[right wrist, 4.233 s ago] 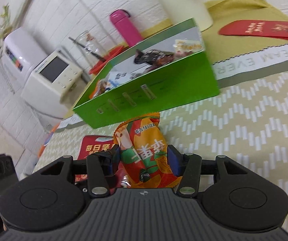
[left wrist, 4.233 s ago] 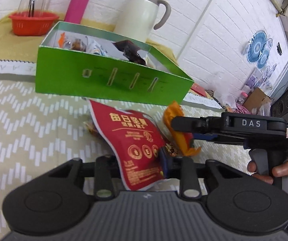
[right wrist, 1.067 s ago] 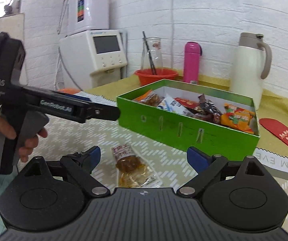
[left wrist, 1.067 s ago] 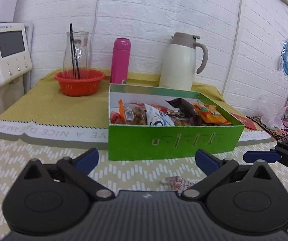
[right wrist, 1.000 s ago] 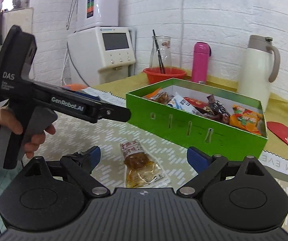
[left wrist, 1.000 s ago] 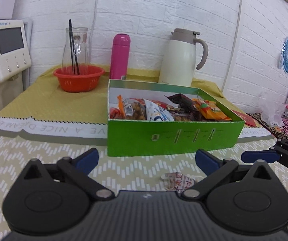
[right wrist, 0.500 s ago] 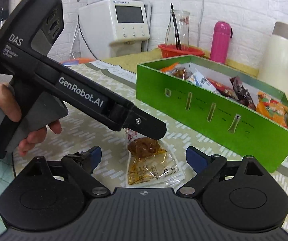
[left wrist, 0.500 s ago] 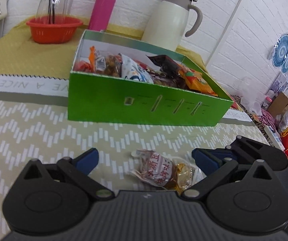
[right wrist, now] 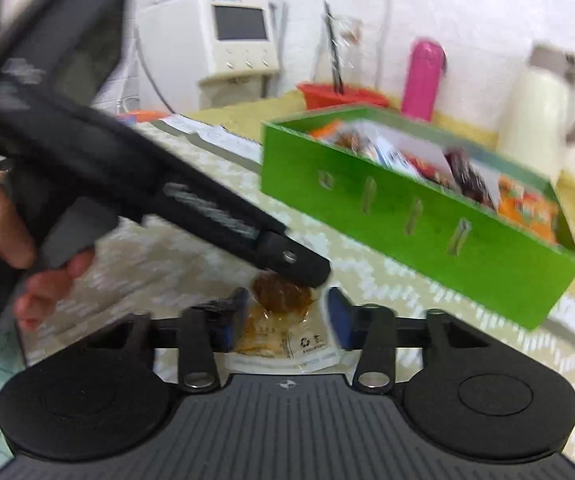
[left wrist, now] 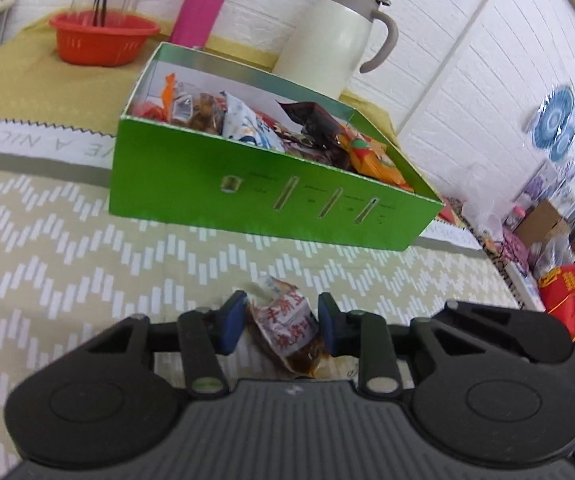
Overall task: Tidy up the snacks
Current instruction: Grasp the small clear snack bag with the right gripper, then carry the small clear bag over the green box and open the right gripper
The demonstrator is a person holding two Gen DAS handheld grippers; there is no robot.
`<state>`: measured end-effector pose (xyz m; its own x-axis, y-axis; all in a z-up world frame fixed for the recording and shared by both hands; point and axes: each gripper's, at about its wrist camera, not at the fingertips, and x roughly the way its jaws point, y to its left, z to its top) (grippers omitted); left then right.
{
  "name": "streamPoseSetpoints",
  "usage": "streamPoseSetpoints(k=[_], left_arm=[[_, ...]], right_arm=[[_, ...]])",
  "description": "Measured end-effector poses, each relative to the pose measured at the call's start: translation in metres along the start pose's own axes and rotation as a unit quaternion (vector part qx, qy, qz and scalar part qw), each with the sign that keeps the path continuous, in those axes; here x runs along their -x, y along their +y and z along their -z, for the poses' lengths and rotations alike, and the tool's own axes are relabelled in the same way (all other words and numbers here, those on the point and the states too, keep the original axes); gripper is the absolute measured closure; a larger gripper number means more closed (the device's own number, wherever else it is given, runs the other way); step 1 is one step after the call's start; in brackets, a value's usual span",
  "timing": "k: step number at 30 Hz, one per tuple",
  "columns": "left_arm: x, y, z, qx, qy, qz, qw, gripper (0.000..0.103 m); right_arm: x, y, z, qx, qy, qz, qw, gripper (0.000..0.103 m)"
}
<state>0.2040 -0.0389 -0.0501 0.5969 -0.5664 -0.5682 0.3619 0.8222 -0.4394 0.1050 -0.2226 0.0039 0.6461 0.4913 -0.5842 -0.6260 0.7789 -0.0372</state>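
Your left gripper (left wrist: 281, 326) closes its jaws narrowly around a clear snack packet (left wrist: 287, 330) lying on the chevron-patterned tabletop (left wrist: 67, 248), the blue pads (left wrist: 231, 322) pressing or nearly pressing the wrapper's two sides; whether the packet has left the surface cannot be told. The packet, printed with red characters and showing a brown, glossy filling, sits squarely between the jaws and just in front of the green box (left wrist: 271, 200), which stands a little farther back on the tabletop and is already heaped with other wrapped snacks (left wrist: 255, 124). From your right wrist view, blurred by motion, your right gripper (right wrist: 287, 316) hovers over the same packet (right wrist: 283, 320) from the opposite side, its jaws partly open and flanking the wrapper without clear contact, while the black nose of the left gripper (right wrist: 295, 266) overlaps the packet's far end. Your left hand (right wrist: 19, 248) grips the trigger handle at the frame's left edge. Behind the box stand a cream thermal jug (left wrist: 335, 40), a pink bottle (left wrist: 203, 4) and an orange basket (left wrist: 103, 36).
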Motion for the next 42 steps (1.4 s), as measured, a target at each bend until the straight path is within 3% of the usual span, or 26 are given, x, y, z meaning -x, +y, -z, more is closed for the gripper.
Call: streamPoseSetpoints(k=[9, 32, 42], left_arm=[[0.018, -0.004, -0.004, 0.013, -0.012, 0.012, 0.9998, 0.078], [0.052, -0.031, -0.019, -0.022, -0.057, 0.017, 0.998, 0.078], [0.024, -0.039, -0.08, -0.041, -0.101, 0.022, 0.9938, 0.078]], right_arm=[[0.011, -0.003, -0.003, -0.033, -0.012, -0.003, 0.999, 0.055], [0.042, 0.0, -0.014, -0.048, -0.074, 0.023, 0.996, 0.055], [0.022, -0.042, -0.053, -0.059, -0.109, 0.063, 0.99, 0.055]])
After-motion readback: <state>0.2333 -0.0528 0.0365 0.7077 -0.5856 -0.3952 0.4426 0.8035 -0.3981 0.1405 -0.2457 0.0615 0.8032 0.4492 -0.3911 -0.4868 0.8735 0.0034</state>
